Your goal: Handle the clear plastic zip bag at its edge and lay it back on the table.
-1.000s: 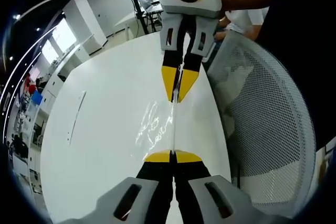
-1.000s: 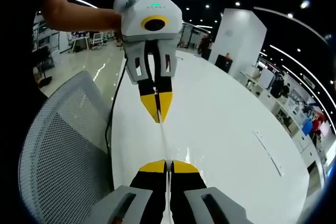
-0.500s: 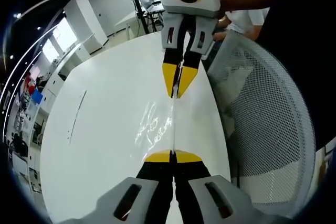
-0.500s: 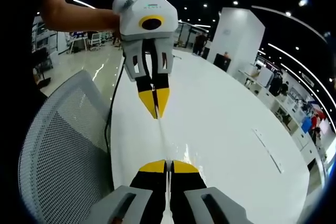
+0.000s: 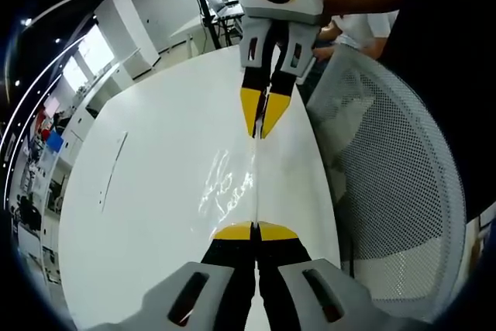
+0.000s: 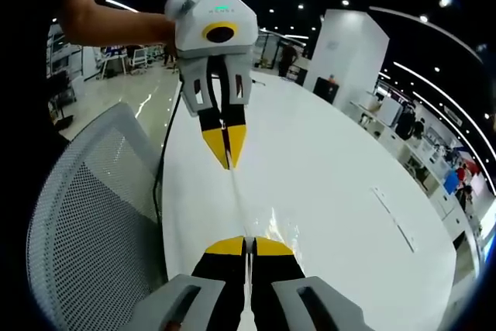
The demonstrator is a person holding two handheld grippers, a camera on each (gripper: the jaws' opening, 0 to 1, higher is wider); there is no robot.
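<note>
The zip bag [image 5: 255,184] hangs stretched edge-on between the two grippers, above the table [image 5: 155,191], seen as a thin pale line with glints of creased plastic beside it. In the left gripper view it runs straight ahead from the tips of that view's own jaws to the tips of the gripper opposite; the right gripper view shows the same bag [image 6: 242,207] the other way round.

Left gripper [image 5: 254,229]: yellow tips pressed together, no gap showing, pinching the near edge of the bag. It faces the camera in the right gripper view [image 6: 225,162], tips converging on the far end of the plastic line.

Right gripper [image 6: 249,244]: tips likewise closed flat on the bag's edge. It appears ahead in the left gripper view [image 5: 260,132], held by a bare forearm.

Both grips sit at opposite edges, likely to keep the film taut so it can go down flat rather than folded.

To one side of the jaws stands a white mesh chair back [image 5: 387,184], close against the table edge. A thin dark strip [image 5: 112,172] lies on the table well off to the other side.

Judgement: bag is raised, lowering not yet done.
</note>
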